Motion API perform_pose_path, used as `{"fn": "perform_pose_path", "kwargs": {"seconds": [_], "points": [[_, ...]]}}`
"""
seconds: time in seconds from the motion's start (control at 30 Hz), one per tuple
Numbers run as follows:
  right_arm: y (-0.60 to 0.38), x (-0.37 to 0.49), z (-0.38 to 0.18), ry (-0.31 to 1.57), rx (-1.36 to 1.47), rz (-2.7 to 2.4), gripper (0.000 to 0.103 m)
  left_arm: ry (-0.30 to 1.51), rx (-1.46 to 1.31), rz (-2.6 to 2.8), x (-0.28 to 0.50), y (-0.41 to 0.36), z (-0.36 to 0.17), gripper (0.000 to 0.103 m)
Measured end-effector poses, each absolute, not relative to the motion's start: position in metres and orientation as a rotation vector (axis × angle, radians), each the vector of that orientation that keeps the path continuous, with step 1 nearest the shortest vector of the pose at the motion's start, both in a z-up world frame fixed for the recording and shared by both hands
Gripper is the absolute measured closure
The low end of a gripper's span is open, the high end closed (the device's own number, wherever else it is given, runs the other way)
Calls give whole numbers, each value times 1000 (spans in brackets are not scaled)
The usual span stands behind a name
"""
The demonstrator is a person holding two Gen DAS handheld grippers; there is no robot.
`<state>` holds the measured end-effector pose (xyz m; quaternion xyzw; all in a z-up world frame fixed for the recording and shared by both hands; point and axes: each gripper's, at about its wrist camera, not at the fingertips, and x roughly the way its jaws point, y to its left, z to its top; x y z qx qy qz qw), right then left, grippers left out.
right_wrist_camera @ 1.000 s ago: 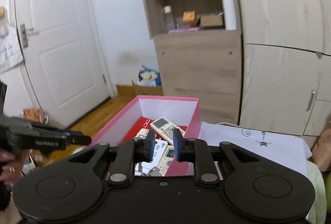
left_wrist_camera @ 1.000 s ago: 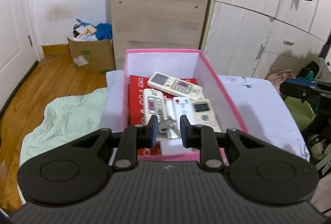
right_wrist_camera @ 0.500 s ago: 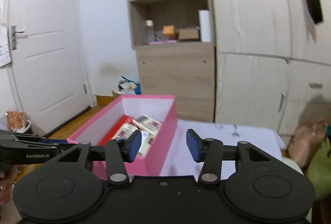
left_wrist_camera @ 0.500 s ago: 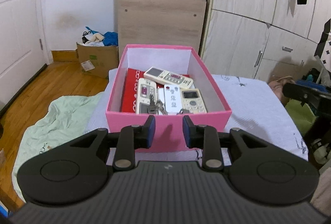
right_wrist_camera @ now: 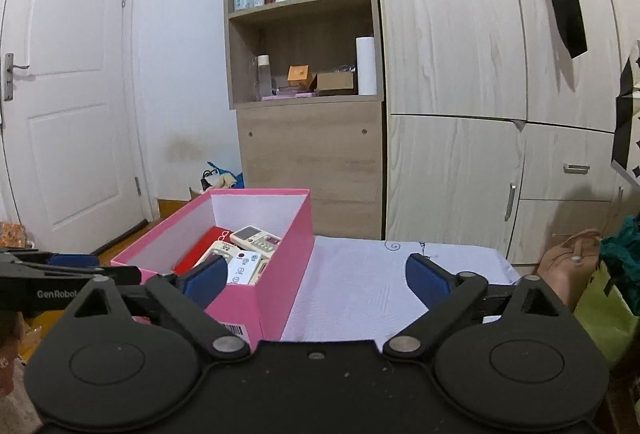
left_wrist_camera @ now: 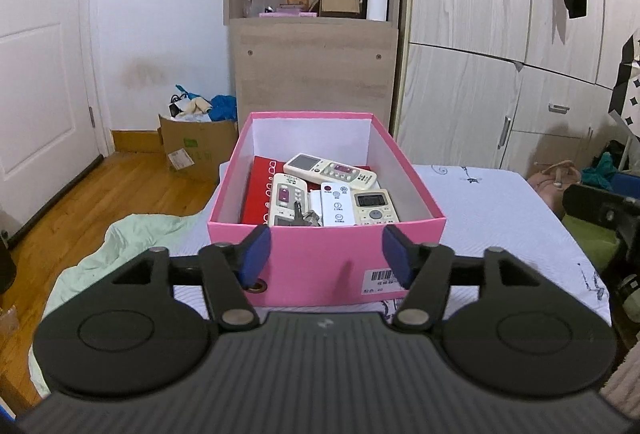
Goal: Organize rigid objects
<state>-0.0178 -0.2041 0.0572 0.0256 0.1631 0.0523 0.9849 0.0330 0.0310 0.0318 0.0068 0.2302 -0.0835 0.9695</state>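
A: Left wrist view, item one: the pink box (left_wrist_camera: 326, 258) is sitting on the white bedcover (left_wrist_camera: 500, 201), open-topped, straight ahead of your left gripper (left_wrist_camera: 326, 254). Its contents, left to right: a red booklet (left_wrist_camera: 256, 189), a remote with a purple button (left_wrist_camera: 286, 199), keys (left_wrist_camera: 306, 218), a slim white remote (left_wrist_camera: 336, 203), a grey-screened remote (left_wrist_camera: 374, 207), and one more remote (left_wrist_camera: 330, 169) lying across the back.

B: Handling?

A: You are looking at hard, light plastic shells that are probably a little slick; pinch each across its narrow width near the middle. The card walls are likely flexing if squeezed, so take the box by a rim or from both sides.

B: Fingers?

A: Your left jaws have just been opening and are standing apart with nothing between them. Your right gripper (right_wrist_camera: 316, 280) has also been opening and is spread wide and empty, with the box to its left.

B: Changes?

A: A second ago both pairs were nearly shut over the box; now you are holding both short of its near wall, lower down.
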Motion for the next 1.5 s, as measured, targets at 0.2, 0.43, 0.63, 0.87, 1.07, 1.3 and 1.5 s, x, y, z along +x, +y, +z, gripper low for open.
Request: {"fn": "perform_pose_path", "kwargs": {"seconds": [0.2,0.43,0.63,0.87,1.07,1.3,1.5], "points": [[-201,-19,55,326,32,59,2,448,12,-171,28,30,30,27],[-205,-19,53,333,55,21,1,442,16,-170,28,29,29,14],[-200,-20,49,330,20,-9,0,444,13,-167,28,29,29,8],[-199,-21,49,328,15,-12,0,434,11,-167,28,28,29,4],[-199,-21,49,331,17,-16,0,431,12,-162,28,27,27,1],[-201,-21,49,335,17,-17,0,437,13,-159,28,27,26,1],[-201,-20,48,340,15,-22,0,462,24,-141,29,25,23,0]]}}
